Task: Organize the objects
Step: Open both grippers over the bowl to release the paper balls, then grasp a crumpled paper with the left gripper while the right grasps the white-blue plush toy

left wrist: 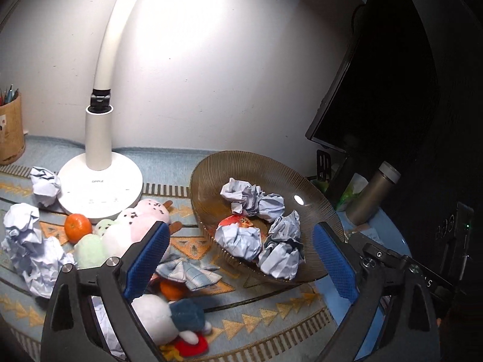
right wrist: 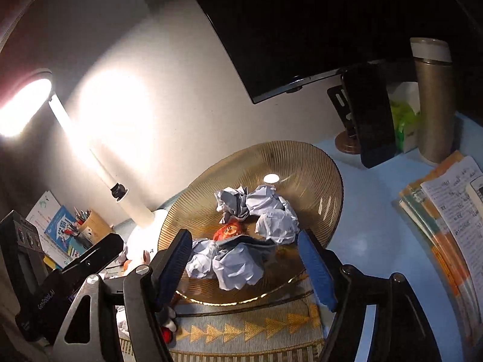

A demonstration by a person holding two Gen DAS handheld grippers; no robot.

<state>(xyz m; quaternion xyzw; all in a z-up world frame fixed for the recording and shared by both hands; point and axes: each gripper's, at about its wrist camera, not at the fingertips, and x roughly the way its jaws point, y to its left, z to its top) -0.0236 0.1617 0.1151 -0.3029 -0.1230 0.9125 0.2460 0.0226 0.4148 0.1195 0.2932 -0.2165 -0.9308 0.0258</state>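
Both jaws stood wide and empty: the left hand-held gripper (left wrist: pixel 238 259) and the right hand-held gripper (right wrist: pixel 244 265), each with ribbed blue pads. Crumpled paper balls (left wrist: pixel 256 232) lay heaped in the ridged amber glass plate (left wrist: pixel 211 175) on the woven mat (left wrist: pixel 271 316) covering the tabletop.

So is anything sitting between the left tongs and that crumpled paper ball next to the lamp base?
Yes. From the left tongs, the pastel plush toy and an orange lie on the mat on the way to the paper ball beside the lamp base. Going in from above would clear them.
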